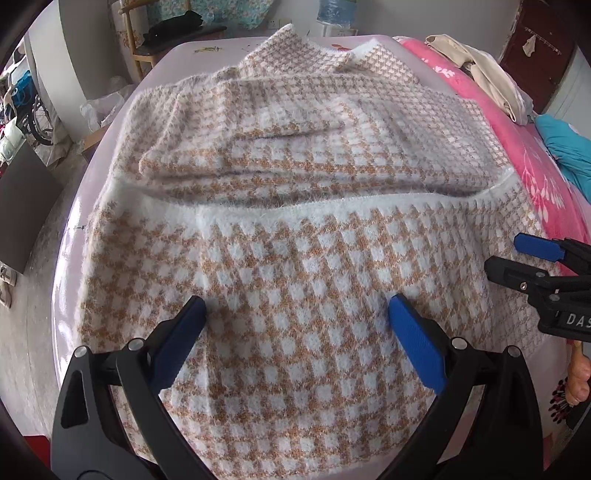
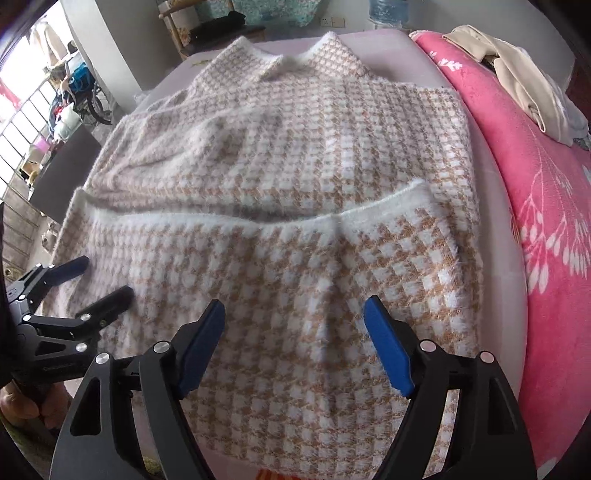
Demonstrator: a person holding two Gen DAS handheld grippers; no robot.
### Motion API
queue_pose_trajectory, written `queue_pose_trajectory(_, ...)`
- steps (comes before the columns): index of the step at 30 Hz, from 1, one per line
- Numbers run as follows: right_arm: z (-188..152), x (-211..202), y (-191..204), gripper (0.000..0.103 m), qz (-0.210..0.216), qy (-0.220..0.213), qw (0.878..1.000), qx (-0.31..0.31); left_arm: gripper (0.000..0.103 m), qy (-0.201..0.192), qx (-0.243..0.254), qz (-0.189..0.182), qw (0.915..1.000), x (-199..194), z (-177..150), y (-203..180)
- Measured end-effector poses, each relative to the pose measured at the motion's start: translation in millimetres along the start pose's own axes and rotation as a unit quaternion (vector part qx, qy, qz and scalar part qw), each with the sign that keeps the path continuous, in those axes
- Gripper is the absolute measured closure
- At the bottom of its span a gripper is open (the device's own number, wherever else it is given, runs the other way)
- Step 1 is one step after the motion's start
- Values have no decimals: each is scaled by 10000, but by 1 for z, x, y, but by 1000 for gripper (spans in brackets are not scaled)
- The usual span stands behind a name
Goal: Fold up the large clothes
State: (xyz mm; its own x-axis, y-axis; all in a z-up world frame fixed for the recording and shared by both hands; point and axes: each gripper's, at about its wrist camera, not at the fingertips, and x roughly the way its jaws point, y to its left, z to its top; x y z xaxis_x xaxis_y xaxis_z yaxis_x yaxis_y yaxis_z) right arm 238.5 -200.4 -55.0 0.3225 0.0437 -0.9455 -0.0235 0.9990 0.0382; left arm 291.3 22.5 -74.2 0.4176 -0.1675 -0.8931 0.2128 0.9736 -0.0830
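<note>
A fuzzy tan-and-white checked sweater lies spread on a pale lilac surface, collar at the far end. Its lower part is folded up over the body, and the white hem runs across the middle. A sleeve lies folded across the chest. My left gripper hangs open over the near folded part with nothing pinched. My right gripper also stands open above the sweater, below the hem. Each gripper shows in the other's view: the right and the left.
A pink flowered blanket borders the right side, with a beige garment heaped on it and a teal cloth beyond. A wooden chair stands behind the far edge. A person's hand holds the right gripper's handle.
</note>
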Motion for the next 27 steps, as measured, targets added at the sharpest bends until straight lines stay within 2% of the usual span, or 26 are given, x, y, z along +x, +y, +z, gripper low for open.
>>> queue_pose_trajectory(8, 0, 12, -8, 6, -12, 35, 9999, 165, 7, 9, -6, -4, 10000, 0, 1, -1)
queue_pose_trajectory(17, -7, 13, -10, 6, 81, -82, 9999, 120, 7, -12, 39, -4, 10000, 2, 1, 0)
queue_pose_trajectory(20, -16, 8, -13, 6, 85, -163, 9998, 103, 7, -92, 76, -105, 9999, -3, 1, 3)
queue_pose_trajectory(24, -18, 7, -11, 6, 29, -165, 9998, 69, 7, -424, 114, -199, 9988, -20, 8, 12)
queue_pose_trajectory(27, -13, 8, -11, 6, 103, -40, 9999, -10, 7, -821, 232, -157, 9962, -40, 22, 21)
